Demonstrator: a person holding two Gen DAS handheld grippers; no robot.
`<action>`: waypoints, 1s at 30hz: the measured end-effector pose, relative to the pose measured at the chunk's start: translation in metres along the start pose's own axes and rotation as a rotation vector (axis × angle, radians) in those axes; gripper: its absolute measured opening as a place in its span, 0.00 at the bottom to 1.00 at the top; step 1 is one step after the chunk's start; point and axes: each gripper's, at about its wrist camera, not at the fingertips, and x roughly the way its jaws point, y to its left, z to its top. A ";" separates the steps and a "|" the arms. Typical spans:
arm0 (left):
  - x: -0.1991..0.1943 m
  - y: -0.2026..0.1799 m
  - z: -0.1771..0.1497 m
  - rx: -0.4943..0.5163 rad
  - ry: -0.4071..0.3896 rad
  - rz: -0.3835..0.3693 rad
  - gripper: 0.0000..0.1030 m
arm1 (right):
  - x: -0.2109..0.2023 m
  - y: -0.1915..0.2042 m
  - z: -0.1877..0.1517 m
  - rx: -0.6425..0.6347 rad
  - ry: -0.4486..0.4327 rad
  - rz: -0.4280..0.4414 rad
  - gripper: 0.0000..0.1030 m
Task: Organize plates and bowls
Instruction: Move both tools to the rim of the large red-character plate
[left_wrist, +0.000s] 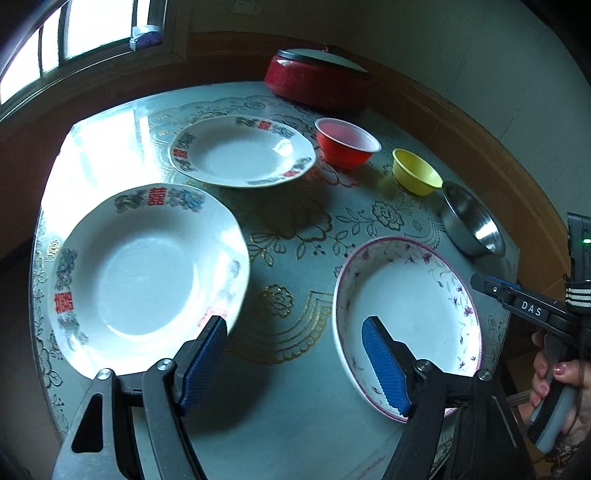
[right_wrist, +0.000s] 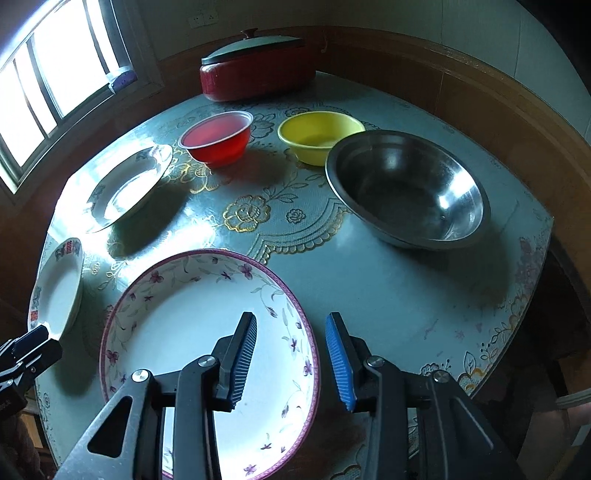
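A white plate with red characters (left_wrist: 147, 273) lies at the table's left. A matching plate (left_wrist: 240, 151) lies farther back. My left gripper (left_wrist: 294, 321) is open over bare tablecloth, its left fingertip beside the near plate's rim. A purple-flowered plate (right_wrist: 192, 317) lies at the front. My right gripper (right_wrist: 291, 317) is open above its right rim, one finger over the inside and one outside, with neither pad pressing on it. A red bowl (right_wrist: 218, 136), a yellow bowl (right_wrist: 317, 136) and a steel bowl (right_wrist: 406, 192) stand behind.
A red pot with a dark lid (right_wrist: 255, 74) sits at the table's far edge by the wall. A window is at the back left. A hand holds the right gripper's handle (left_wrist: 554, 373). The round table (right_wrist: 406, 295) drops off at right.
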 end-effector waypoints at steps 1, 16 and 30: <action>-0.004 0.007 0.002 -0.006 -0.013 0.009 0.74 | -0.003 0.005 0.000 -0.003 -0.007 0.002 0.38; -0.032 0.109 0.022 -0.162 -0.117 0.137 0.88 | -0.011 0.106 0.010 -0.137 0.008 0.179 0.38; -0.016 0.188 0.041 -0.243 -0.110 0.258 0.90 | 0.025 0.212 0.028 -0.284 0.102 0.300 0.38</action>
